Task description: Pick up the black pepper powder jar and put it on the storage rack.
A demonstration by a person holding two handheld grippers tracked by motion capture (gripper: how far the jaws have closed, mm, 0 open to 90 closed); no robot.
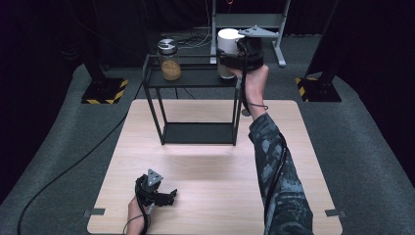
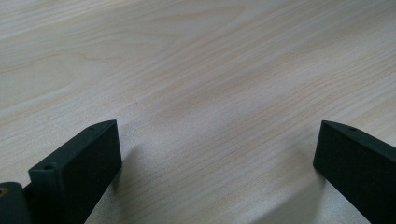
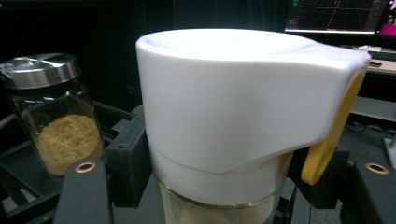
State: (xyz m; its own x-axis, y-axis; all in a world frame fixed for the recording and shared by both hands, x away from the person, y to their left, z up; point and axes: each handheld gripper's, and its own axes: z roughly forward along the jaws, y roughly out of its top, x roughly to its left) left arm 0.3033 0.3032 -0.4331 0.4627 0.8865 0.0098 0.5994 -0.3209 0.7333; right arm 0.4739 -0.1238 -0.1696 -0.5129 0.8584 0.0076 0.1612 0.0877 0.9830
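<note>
On the top tier of the black wire shelf [image 1: 195, 77], at its right end, the high view shows the right tool [image 1: 234, 59] clamped around a white-lidded jar [image 1: 226, 46]. The tool comes at the jar from the person's side, with the hand [image 1: 254, 81] behind it and a patterned sleeve [image 1: 276, 166] stretching back across the bench [image 1: 215, 196]. A glass jar with a metal lid [image 1: 169, 58], part-filled with tan powder, stands at the left end of the same tier, well apart from the held jar. Near the bench's front edge, the left tool [image 1: 169, 197] rests low over the wood with its jaws apart, holding nothing.

From the left gripper view, the left tool [image 2: 217, 154] has its two black jaws spread wide, one at each lower corner, with bare pale wood of the bench [image 2: 201, 70] between them.

From the right gripper view, the white-lidded jar [image 3: 233, 116] sits directly between the jaws of the right tool [image 3: 224, 186]. The jaws press on the jar's sides just under the broad white lid, at the band where lid meets glass. A yellow tab [image 3: 329, 135] hangs at the lid's right side, just above the right jaw. The glass jar with a metal lid [image 3: 53, 116] stands to the left on the shelf [image 3: 18, 163], apart from the left jaw.
</note>
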